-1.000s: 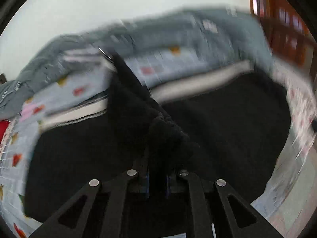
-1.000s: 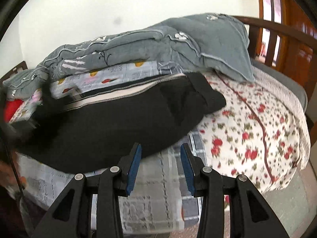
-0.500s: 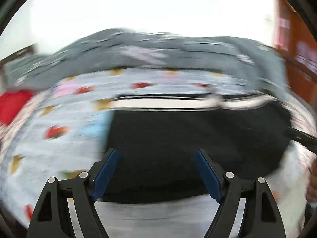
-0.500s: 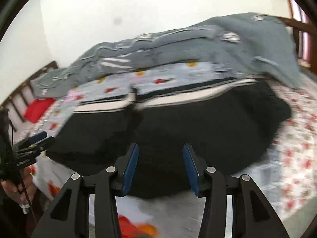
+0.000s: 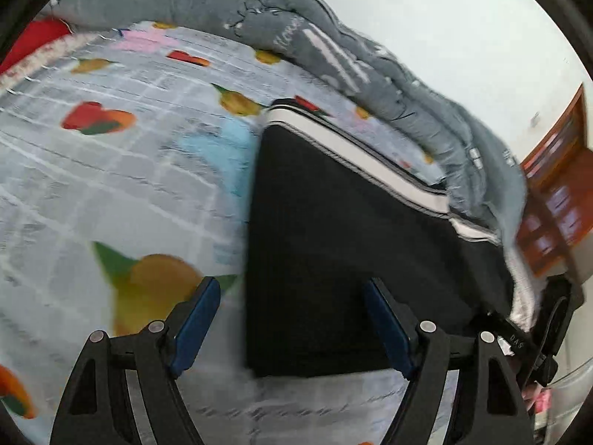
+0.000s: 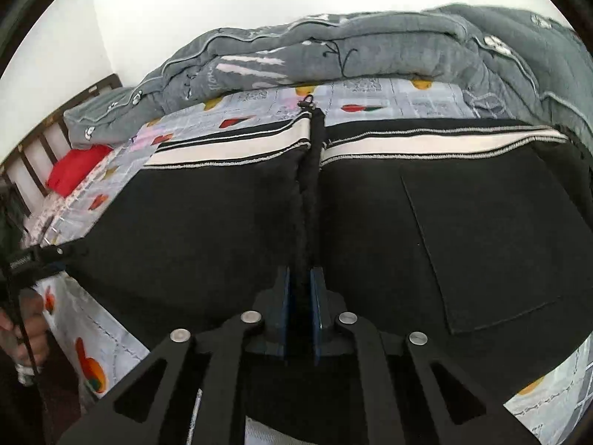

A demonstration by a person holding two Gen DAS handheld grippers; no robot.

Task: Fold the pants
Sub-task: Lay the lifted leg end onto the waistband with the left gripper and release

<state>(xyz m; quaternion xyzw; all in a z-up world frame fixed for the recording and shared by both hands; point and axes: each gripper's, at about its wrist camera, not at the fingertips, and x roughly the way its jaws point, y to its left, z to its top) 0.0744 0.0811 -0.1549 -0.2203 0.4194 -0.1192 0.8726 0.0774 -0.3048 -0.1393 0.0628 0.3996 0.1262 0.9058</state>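
Observation:
Black pants (image 6: 481,222) with a white-striped waistband (image 6: 407,144) and a back pocket lie spread on the bed. The jaws of my right gripper (image 6: 301,278) are closing on a raised ridge of black fabric at the middle seam, and the pads press on it. In the left wrist view my left gripper (image 5: 289,289) hangs open over the near left corner of the pants (image 5: 333,241). That edge of the cloth lies below its fingers, and nothing is pinched between them. The left gripper (image 6: 37,256) also shows at the left edge of the right wrist view.
A fruit-patterned sheet (image 5: 111,167) covers the bed. A rolled grey quilt (image 6: 333,48) runs along the wall behind the pants. A red pillow (image 6: 78,170) and wooden bed rails (image 6: 37,137) are at the far left. Brown wooden furniture (image 5: 556,193) stands at the right.
My left gripper let go of the bunched black fabric, opened wide, swung left and rolled. My right gripper moved over the pants and closed on the middle ridge.

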